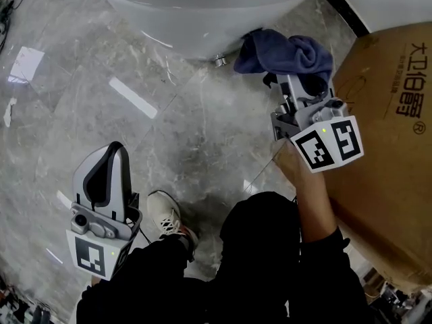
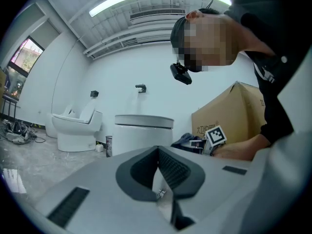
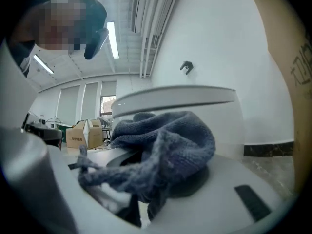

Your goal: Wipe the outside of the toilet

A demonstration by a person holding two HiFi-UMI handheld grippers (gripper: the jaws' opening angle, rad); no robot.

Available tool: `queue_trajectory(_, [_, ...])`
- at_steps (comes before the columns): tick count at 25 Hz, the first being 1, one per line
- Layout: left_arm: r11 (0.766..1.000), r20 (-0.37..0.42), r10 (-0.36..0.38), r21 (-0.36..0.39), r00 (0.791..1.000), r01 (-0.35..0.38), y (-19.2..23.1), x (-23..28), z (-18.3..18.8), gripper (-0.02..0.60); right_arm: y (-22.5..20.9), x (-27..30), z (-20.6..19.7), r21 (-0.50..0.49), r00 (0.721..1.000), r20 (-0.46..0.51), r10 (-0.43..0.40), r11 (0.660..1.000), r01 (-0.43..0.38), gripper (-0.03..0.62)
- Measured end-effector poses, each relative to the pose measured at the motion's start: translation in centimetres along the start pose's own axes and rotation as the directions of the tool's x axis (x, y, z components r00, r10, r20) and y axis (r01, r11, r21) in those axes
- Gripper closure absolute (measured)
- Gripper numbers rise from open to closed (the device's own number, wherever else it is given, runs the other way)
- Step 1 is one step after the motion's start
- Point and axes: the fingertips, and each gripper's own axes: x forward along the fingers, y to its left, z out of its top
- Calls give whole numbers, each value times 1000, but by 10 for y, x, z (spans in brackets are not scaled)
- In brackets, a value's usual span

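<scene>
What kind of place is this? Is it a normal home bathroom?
Probably not: it looks like a large workroom or showroom. A near toilet and a second toilet stand in the open on a marble-look floor, with a big cardboard box nearby, under long ceiling strip lights.

I find the toilet (image 1: 196,19) shell smooth, glossy and white, with a glazed look. The cloth (image 3: 165,140) is blue-grey knit, coarse and fuzzy. The floor (image 1: 88,66) is polished grey veined stone that mirrors the lights. The cardboard box (image 1: 391,167) is matt brown. The left hand-held gripper (image 2: 158,152) is matt grey plastic with dark ribbed pads (image 2: 173,169).
</scene>
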Motion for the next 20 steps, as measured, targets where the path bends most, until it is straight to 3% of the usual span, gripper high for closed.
queue_trajectory(8, [1000,14,-1,4,1000,1,-1,-1,5,571,6,0,90,-52,983,180,20,999,-11,494])
queue_trajectory(13, [1000,13,1,3,1000,-1,-2,-1,4,571,-3,11,78,-96,987,158,1,995,14,494])
queue_trajectory(20, [1000,9,0,-2,1000,0,0,-1,3,571,3,27,61,-104,992,123,31,994,-18,494])
